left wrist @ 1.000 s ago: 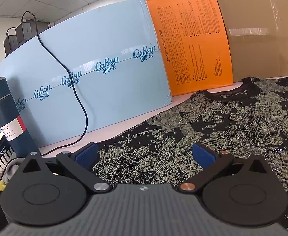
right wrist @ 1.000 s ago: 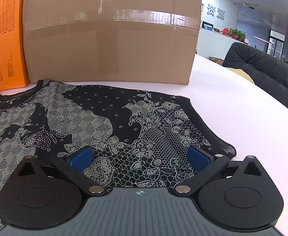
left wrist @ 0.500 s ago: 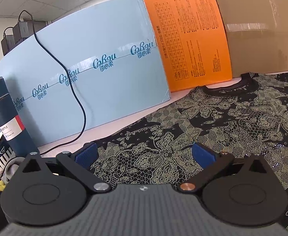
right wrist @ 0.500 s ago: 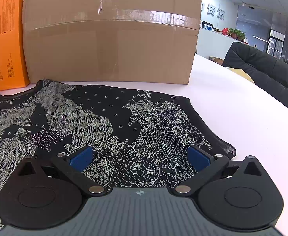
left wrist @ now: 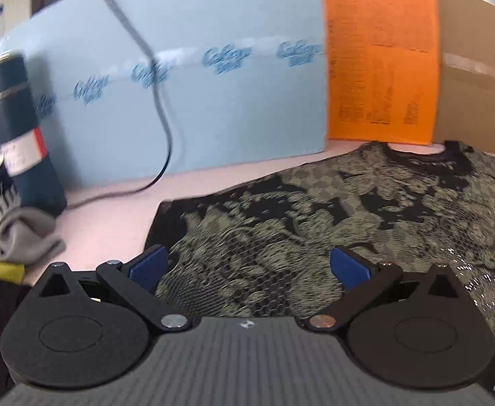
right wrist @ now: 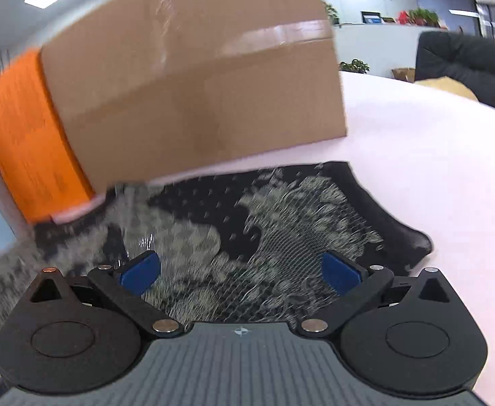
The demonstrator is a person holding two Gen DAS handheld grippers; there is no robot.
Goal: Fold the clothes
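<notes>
Pale pink tabletop [right wrist: 433, 169] runs under everything you see, walled at the back by a light blue printed board [left wrist: 213, 84], an orange printed board [left wrist: 382, 67] and a brown cardboard box [right wrist: 196, 94]. Your black lace-patterned top [left wrist: 332, 209] lies spread flat on that surface, neckline toward the boards. Your left gripper [left wrist: 249, 267] has its blue pads spread wide, nothing pinched between them; the garment fills the gap and stretches from 12 round to 3 o'clock of the tool, its left edge ending just by the pad at 9 o'clock. Your right gripper [right wrist: 240, 270] is likewise spread, gripping nothing, with the top's fabric lying between and beyond the pads toward 12 o'clock and its dark hem corner off at 2 o'clock. Whether either tool touches the cloth cannot be told, since both views are blurred. At 10 o'clock of the left tool stand a dark blue bottle [left wrist: 17, 128], a grey rag [left wrist: 24, 233] and a trailing black cable [left wrist: 159, 108].
</notes>
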